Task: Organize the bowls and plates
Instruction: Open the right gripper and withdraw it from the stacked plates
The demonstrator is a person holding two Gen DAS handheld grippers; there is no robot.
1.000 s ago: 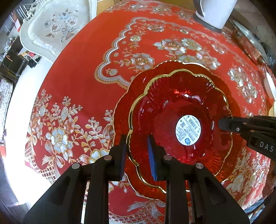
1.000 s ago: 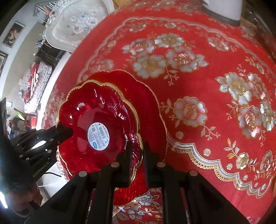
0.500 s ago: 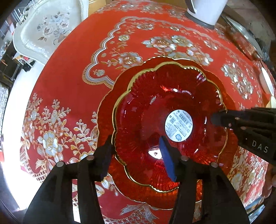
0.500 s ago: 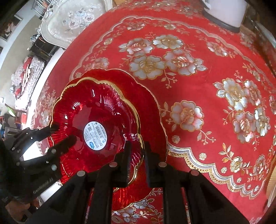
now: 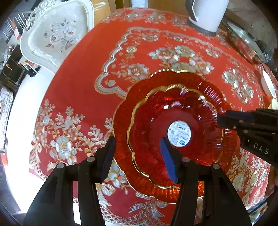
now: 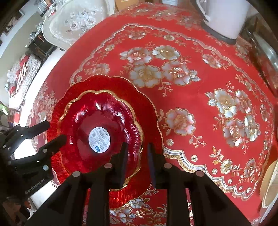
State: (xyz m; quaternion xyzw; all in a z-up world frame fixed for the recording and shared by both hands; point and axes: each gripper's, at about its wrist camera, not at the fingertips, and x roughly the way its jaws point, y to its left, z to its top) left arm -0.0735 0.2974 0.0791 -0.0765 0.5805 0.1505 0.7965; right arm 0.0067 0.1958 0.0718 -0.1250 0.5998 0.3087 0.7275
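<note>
Item: red glass bowl [image 5: 175, 121], scalloped, gold-rimmed, ribbed wall. It is set inside a larger red plate [image 5: 125, 111] of the same scalloped pattern, the pair stacked on the table near its front edge. A round white barcode sticker [image 5: 179, 133] is fixed at the bowl's centre.

Item: table [image 6: 199, 111], covered by a red cloth with gold and silver flowers and a scalloped border.

Item: left gripper [image 5: 139, 156], pointed steeply down. The jaws are held moderately wide and straddle the near rim of bowl and plate: one finger stands outside the plate's edge, the blue-padded finger [image 5: 168, 160] over the bowl's interior. No pad is seen pressing on the glass.

Item: right gripper [image 6: 137, 161], also pointed steeply down. The jaws are narrow but opening; the bowl's gold rim lies between them (a gap is seen on either side of it), so nothing is gripped.

Other items: a white appliance with a dark base [image 5: 206, 15] at the far side of the table; a pale upholstered chair [image 5: 55, 34] beyond the table, far left; cream dishes [image 6: 269, 184] partly seen at the right edge (kind not made out).
</note>
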